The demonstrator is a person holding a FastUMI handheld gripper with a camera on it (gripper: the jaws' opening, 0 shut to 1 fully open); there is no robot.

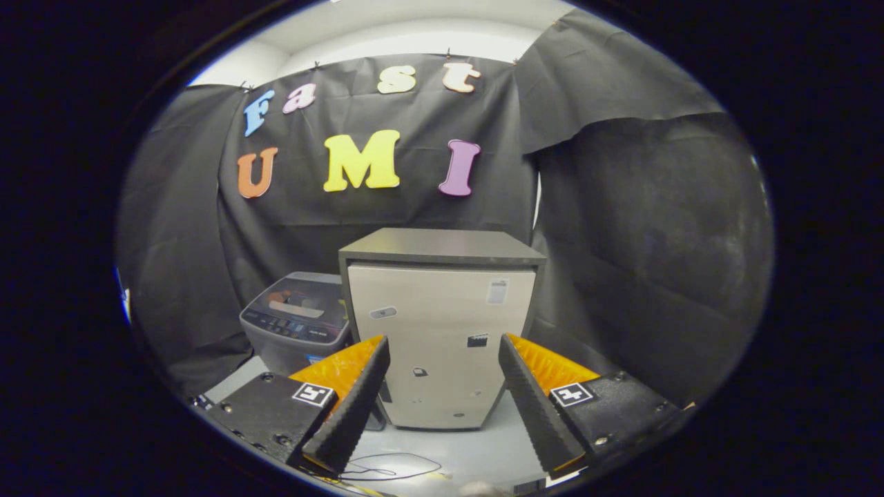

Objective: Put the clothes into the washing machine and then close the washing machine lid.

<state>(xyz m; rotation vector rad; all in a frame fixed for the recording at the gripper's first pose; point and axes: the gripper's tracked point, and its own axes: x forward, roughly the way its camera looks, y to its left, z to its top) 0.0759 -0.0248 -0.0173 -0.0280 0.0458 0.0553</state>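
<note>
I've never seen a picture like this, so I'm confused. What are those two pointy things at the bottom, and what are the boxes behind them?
The two pointy things are the fingers of a gripper, a grabbing tool that a person holds in one hand. The camera rides on that tool and looks forward along the fingers, so you see what the tool "sees". The lens bends everything, so the picture looks round. The fingers stand wide apart and hold nothing. Straight ahead, beyond them, stands a tall pale cabinet with a dark top. To its left, partly behind it, is a small grey washing machine with buttons on top; something reddish shows at its lid, but I can't tell what. A thin dark cable lies on the pale floor near the fingers.
</note>
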